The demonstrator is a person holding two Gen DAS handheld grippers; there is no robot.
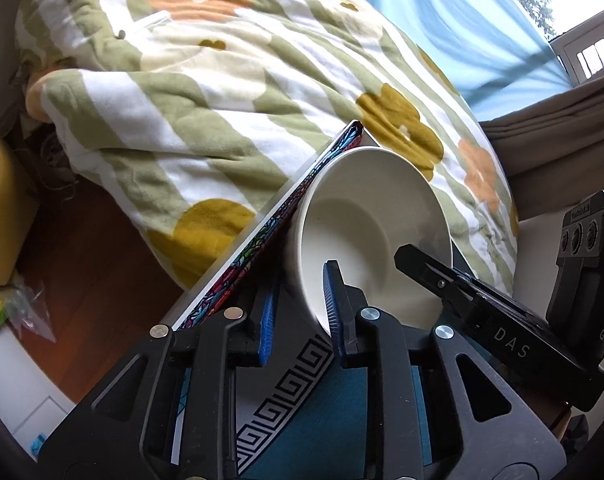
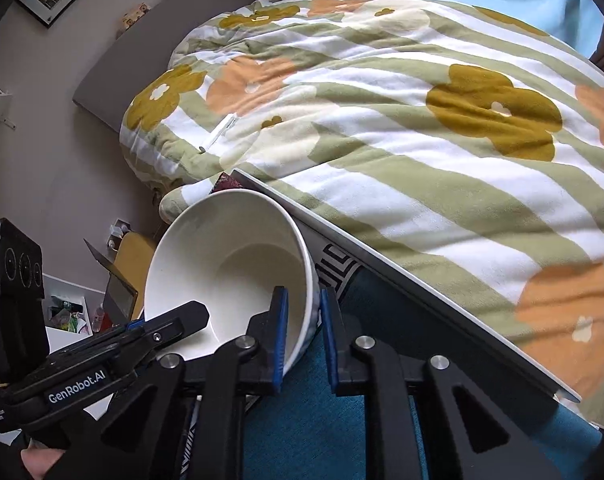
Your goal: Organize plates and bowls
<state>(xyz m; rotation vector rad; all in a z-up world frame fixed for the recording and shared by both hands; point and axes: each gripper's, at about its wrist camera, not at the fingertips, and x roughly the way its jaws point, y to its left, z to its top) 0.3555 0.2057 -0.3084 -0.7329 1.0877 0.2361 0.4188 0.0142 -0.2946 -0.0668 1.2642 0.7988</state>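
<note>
The white bowl [image 1: 366, 232] sits tilted above the patterned counter [image 1: 302, 416], its mouth turned toward both cameras, and you have it pinched at 2 places on the rim. Your left claw [image 1: 302, 312] is closed narrow on the bowl's wall, 1 blue pad inside and 1 outside; your right claw [image 2: 304, 332] grips the opposite side the same way, with the rim between its blue pads. Whether the bowl's base touches the counter cannot be told from either view. Expect it to behave like glazed ceramic or hard melamine: stiff, smooth, likely slippery on the pads, and prone to chipping if it drops or knocks the counter's edge. With only thin rim grips it will want to pivot, so keep both claws level and take hold deep on the wall rather than at the lip. Beyond the counter lies a bed covered by a striped floral blanket [image 2: 422, 128], a pale blue curtain [image 1: 462, 32] behind it, and wooden floor [image 1: 101, 256] to the left.
</note>
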